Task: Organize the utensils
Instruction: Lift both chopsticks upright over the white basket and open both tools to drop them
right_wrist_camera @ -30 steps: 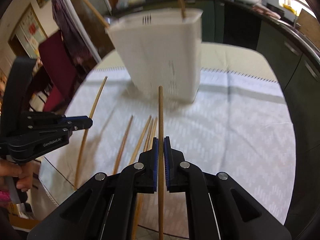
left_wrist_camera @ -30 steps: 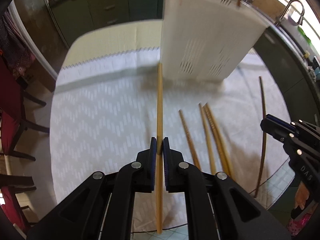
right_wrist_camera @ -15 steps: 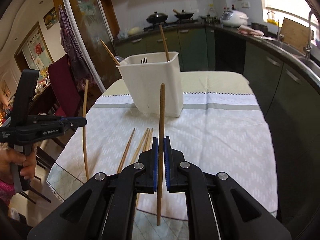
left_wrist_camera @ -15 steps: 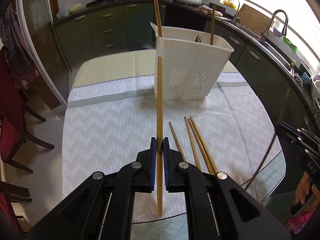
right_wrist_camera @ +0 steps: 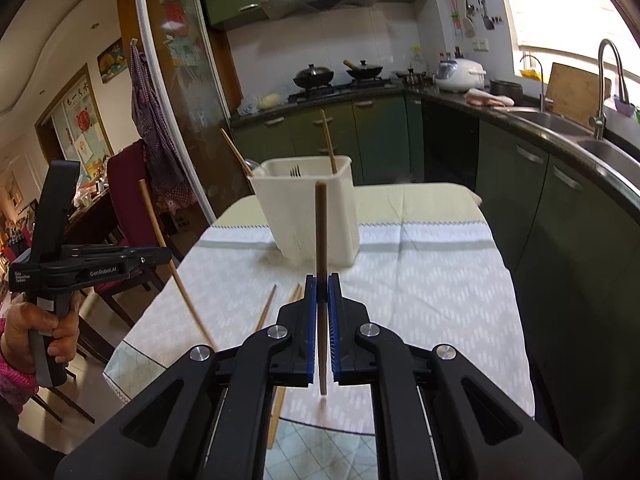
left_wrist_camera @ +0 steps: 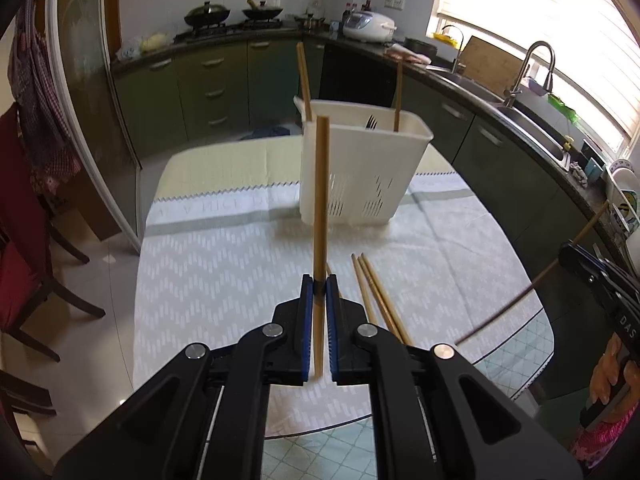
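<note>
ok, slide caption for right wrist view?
Right claw grips a chopstick upright, facing the white utensil holder.

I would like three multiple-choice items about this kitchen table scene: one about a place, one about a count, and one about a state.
1. Where does the white utensil holder stand?
A. on the tablecloth
B. on the floor
C. in the sink

2. How many chopsticks stick up out of the holder?
A. none
B. two
C. five

3. What state are the left tongs in?
A. wide open and empty
B. shut on a chopstick
C. shut on a fork

Answers: 1 A, the holder rests on the patterned cloth on the table. 2 B, one stick rises at each end of it. 3 B, the blue pads press a light wooden chopstick between them.
</note>
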A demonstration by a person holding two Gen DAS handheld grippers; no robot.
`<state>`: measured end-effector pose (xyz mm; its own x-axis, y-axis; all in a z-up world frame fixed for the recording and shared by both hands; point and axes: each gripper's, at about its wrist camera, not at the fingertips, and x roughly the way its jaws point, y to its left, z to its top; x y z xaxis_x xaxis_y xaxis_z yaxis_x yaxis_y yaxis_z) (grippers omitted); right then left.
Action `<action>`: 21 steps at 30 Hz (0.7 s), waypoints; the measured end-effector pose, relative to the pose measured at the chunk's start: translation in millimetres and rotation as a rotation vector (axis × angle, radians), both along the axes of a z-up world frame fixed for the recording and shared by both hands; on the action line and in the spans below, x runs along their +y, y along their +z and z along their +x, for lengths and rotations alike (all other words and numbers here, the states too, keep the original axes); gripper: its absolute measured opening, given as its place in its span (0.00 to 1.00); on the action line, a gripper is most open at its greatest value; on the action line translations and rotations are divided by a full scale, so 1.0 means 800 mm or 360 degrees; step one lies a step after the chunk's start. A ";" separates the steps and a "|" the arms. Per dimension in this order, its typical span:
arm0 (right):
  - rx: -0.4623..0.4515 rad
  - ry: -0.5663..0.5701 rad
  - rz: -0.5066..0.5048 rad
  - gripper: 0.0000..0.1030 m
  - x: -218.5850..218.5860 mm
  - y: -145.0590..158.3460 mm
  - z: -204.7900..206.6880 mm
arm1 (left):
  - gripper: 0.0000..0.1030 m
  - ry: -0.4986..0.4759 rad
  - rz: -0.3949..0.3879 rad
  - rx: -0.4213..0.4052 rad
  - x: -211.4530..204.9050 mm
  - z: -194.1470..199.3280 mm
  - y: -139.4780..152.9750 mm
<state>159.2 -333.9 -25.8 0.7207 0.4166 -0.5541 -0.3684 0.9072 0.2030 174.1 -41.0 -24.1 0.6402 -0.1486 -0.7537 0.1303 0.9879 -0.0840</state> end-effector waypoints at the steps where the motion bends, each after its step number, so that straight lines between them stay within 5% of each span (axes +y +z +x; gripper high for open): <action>1: -0.0006 0.0006 0.0000 0.06 0.002 0.002 0.001 | 0.06 -0.0005 0.0004 -0.0010 -0.001 -0.001 0.003; 21: -0.0059 0.0117 0.0025 0.06 0.039 0.051 0.027 | 0.06 -0.0064 -0.0011 -0.0097 -0.007 0.003 0.042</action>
<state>181.0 -302.5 14.8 0.7078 0.4775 -0.5205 -0.4414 0.8743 0.2018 176.8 -46.9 9.5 0.6784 -0.1801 -0.7123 0.1751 0.9812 -0.0814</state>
